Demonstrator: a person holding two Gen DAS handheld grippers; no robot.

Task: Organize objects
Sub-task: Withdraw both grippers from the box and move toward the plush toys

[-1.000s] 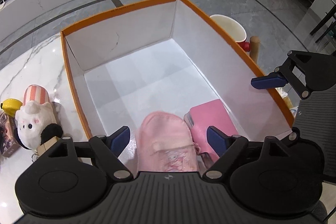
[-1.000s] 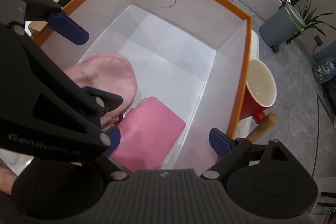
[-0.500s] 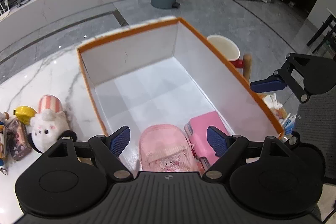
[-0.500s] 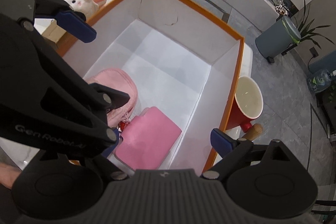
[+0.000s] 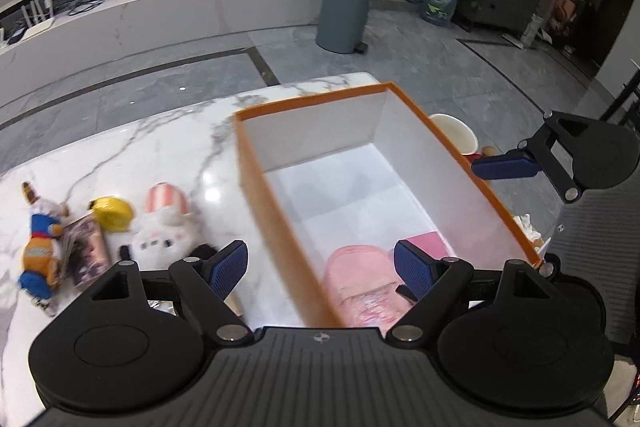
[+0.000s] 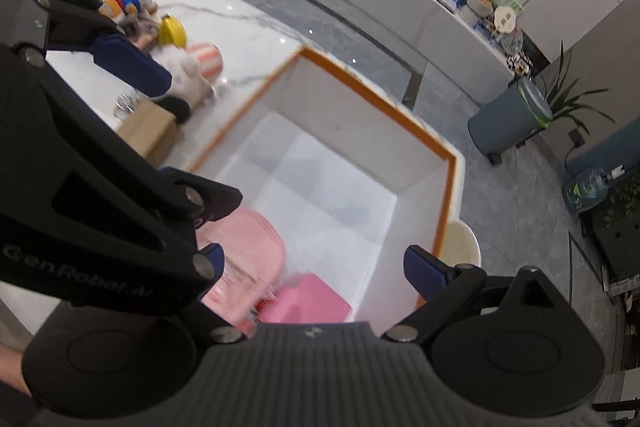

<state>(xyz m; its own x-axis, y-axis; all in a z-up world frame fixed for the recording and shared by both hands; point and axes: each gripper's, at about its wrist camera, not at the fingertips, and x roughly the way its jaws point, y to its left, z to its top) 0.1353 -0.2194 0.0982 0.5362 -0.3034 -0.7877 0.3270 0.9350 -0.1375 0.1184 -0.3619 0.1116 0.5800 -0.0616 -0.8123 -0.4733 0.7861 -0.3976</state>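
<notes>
A white box with an orange rim (image 5: 256,155) stands on the marble table. At its near end lie a soft pink pouch (image 5: 360,279) (image 6: 248,239) and a flat pink case (image 5: 428,241) (image 6: 308,301), side by side. My left gripper (image 5: 320,267) hovers open above the box's left wall, holding nothing. My right gripper (image 6: 318,263) is open wide above the near right part of the box, also holding nothing. Its left finger is partly hidden behind the left gripper's frame. One blue right fingertip (image 5: 504,167) shows at the right edge of the left wrist view.
Left of the box lie a white plush with a striped hat (image 5: 164,227), a yellow toy (image 5: 110,213), a duck figure (image 5: 38,247) and a small cardboard box (image 6: 148,131). A red cup (image 5: 456,137) stands by the box's right wall. The table edge lies just beyond the box.
Both grippers have risen and drawn back from the box, so more table and room show. The left view has swung left. Pouch and case stay where they lay.
</notes>
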